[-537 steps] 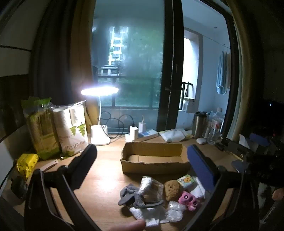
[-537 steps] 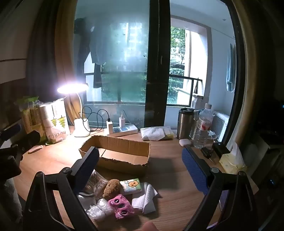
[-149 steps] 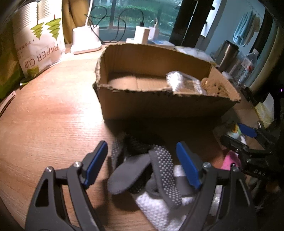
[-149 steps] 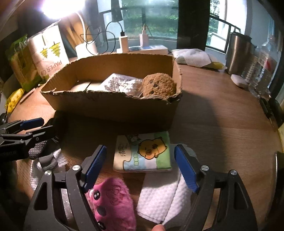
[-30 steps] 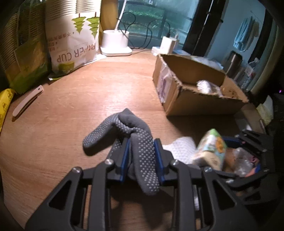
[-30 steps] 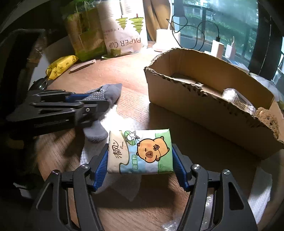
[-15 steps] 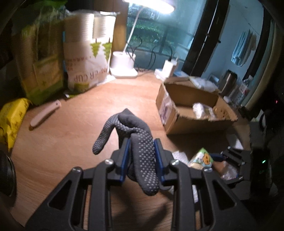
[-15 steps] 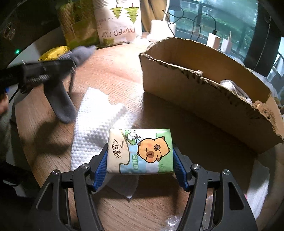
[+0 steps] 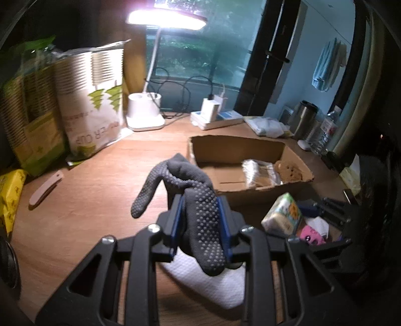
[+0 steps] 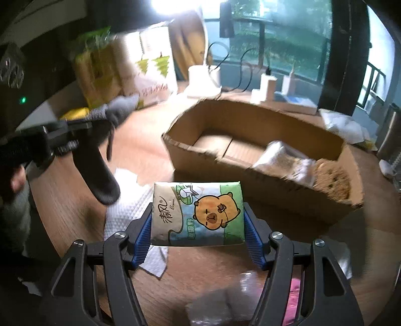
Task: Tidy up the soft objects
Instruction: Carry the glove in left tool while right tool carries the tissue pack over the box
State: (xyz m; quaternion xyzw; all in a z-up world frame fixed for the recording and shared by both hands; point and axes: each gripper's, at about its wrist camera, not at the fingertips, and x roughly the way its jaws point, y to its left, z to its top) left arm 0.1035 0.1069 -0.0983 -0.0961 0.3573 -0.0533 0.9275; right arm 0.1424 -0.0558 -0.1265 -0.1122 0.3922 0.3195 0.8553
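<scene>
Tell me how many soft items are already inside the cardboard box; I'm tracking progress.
2: a clear plastic-wrapped packet lies toward the right end of the cardboard box, and a brown sponge sits beside it in the right corner. The near wall may hide something small.

We see a round wooden table (image 9: 95,180) set against a large window (image 9: 200,50) with green trees outside. A lit desk lamp (image 9: 166,18) on a white base (image 9: 144,112) glares over the table; black cables (image 9: 180,85) run along the sill to a white charger (image 9: 211,107). A dark window frame (image 9: 265,62) splits the glass. To the right stands a pale blue wall (image 9: 300,75) with a blue cloth (image 9: 325,67) hanging on it. A curtain (image 10: 193,30) hangs left of the window.
</scene>
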